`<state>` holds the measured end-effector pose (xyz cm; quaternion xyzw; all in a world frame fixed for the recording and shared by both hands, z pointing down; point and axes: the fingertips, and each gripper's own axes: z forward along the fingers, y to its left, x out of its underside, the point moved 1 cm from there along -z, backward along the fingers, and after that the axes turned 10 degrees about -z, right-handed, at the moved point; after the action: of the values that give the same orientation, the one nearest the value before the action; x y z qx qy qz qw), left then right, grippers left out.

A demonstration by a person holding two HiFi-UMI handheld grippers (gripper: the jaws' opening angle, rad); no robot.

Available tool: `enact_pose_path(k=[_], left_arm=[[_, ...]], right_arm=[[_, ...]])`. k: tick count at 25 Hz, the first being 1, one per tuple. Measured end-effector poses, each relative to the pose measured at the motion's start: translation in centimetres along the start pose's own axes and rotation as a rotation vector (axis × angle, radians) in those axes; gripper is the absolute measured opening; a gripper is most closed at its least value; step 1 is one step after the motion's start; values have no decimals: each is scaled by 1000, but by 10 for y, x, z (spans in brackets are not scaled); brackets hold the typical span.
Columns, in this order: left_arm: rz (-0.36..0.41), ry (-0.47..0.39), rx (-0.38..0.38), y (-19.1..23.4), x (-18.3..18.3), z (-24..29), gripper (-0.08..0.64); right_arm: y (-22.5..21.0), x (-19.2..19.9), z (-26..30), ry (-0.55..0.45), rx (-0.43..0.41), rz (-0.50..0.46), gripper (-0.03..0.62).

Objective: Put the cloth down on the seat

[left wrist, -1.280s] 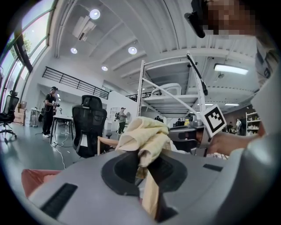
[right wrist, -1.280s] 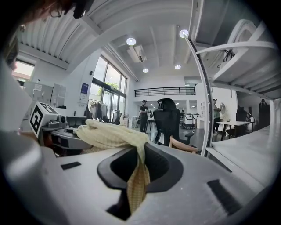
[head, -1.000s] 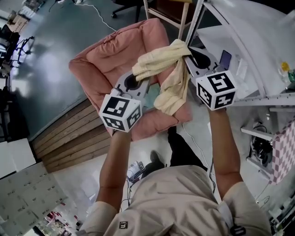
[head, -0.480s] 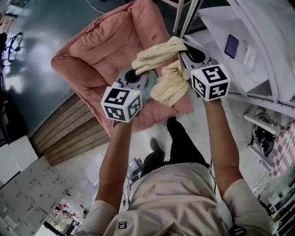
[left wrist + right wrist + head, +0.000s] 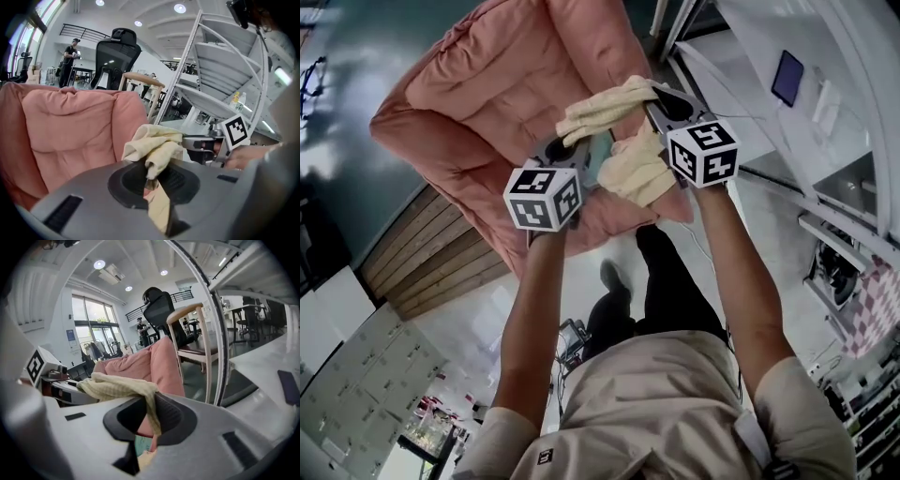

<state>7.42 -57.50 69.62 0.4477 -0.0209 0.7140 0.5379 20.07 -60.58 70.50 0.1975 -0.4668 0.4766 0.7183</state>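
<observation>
The left tongs [image 5: 565, 150] and right tongs [image 5: 659, 97] each clamp the cloth [image 5: 609, 108] above the seat [image 5: 487, 84].

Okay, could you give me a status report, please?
Left gripper, right gripper shut on pale yellow cloth. Cloth held over pink cushioned seat. Teal patch beneath, unidentified.
</observation>
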Motion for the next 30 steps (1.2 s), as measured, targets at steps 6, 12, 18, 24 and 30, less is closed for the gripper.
enact_pose_path(k=[6, 12, 18, 24, 30], left_arm=[[-94, 103, -98, 42, 61, 30, 40], [-154, 184, -153, 76, 102, 41, 40], [-189, 221, -159, 86, 131, 49, 44], [-230, 263, -180, 98, 157, 34, 157], [-245, 243, -220, 108, 163, 1, 195]], right_arm=[[7, 71, 45, 77, -87, 109, 48], [22, 116, 84, 156, -138, 97, 54], [25, 139, 97, 194, -162, 24, 63], [28, 145, 103, 236, -202, -5, 80], [42, 140, 94, 292, -239, -53, 106]])
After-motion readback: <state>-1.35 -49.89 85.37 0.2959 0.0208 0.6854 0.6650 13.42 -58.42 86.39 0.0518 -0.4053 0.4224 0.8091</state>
